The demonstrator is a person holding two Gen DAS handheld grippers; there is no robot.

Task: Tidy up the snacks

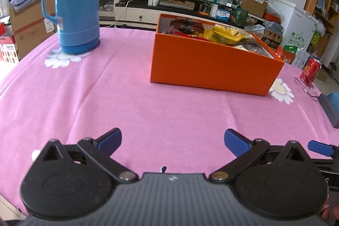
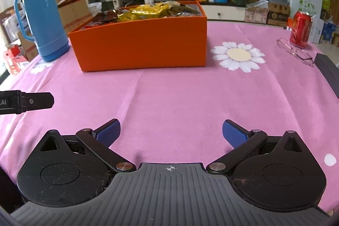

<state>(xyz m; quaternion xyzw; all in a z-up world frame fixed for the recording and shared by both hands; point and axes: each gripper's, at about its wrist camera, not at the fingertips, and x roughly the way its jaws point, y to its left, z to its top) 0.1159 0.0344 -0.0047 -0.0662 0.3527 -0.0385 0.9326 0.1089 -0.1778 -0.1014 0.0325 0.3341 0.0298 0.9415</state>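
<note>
both claws are released and hold nothing — the left gripper (image 1: 172,142) and right gripper (image 2: 171,132) hover over bare pink tablecloth (image 2: 169,99). the snacks (image 2: 148,11) sit piled in the orange box (image 2: 139,43), beside a blue thermos (image 2: 42,14).

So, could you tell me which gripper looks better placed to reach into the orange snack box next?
Probably right. The right gripper, open and empty, faces the orange snack box almost centred. For the left gripper, also open, the box sits off to the right, corner-on. The margin is small.
</note>
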